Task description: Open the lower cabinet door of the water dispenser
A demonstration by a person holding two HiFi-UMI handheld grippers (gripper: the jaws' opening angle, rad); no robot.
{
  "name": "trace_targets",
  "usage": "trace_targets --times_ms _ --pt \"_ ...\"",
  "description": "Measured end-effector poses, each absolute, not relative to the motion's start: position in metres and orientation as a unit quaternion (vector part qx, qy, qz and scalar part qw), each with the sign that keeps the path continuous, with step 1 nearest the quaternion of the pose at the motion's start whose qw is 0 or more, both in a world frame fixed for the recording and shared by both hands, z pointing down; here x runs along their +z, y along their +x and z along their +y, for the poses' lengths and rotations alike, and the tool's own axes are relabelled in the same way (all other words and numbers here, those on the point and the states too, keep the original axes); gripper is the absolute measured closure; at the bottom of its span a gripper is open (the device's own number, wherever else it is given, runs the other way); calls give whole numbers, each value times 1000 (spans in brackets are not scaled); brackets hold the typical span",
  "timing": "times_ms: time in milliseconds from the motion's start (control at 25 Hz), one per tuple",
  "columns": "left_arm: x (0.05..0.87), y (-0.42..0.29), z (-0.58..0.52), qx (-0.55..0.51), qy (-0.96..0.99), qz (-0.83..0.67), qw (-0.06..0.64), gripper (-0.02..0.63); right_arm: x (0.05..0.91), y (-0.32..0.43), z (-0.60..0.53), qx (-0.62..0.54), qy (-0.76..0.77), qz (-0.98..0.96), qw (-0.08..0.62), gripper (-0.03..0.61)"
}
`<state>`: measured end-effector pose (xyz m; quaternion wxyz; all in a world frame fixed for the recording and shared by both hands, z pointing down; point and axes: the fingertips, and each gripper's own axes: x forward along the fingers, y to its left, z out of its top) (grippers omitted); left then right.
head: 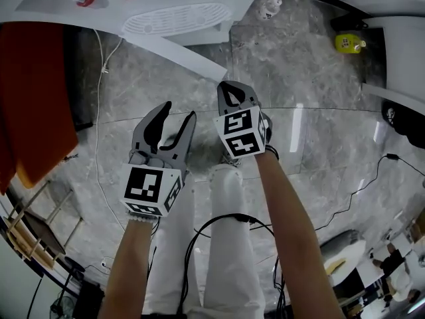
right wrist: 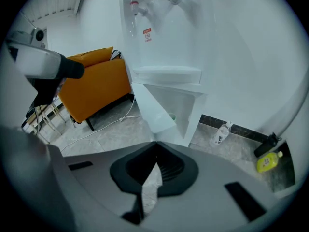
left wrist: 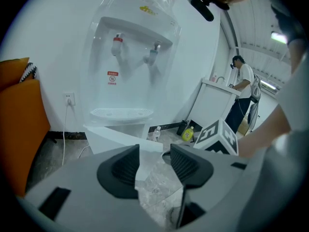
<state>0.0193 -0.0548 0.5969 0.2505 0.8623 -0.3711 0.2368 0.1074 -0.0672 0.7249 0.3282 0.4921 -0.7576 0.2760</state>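
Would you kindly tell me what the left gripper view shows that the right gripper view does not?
Only the left gripper view: the left tongs with jaws apart and empty, a marker cube, a wall socket, and a person standing at a counter in the background.
Only the right gripper view: the right tongs shut on nothing, and a wooden rack beside the sofa.
Both: the water dispenser, its open lower door, the orange sofa and the yellow bottle on the floor.

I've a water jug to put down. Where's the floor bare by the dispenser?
Bare: marble floor between open cabinet door and yellow bottle, before the clear bottle. Crowded: left, white cable beside orange sofa.
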Motion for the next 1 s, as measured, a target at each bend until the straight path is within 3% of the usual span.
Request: trace_targets --times_ms 600,1000 --pt "649 62 -64 217 819 -397 353 393 652 174 -31 276 530 -762 250 574" --pt "683 83 -78 188 762 -449 427 326 624 211 -7 278 532 -764 236 574"
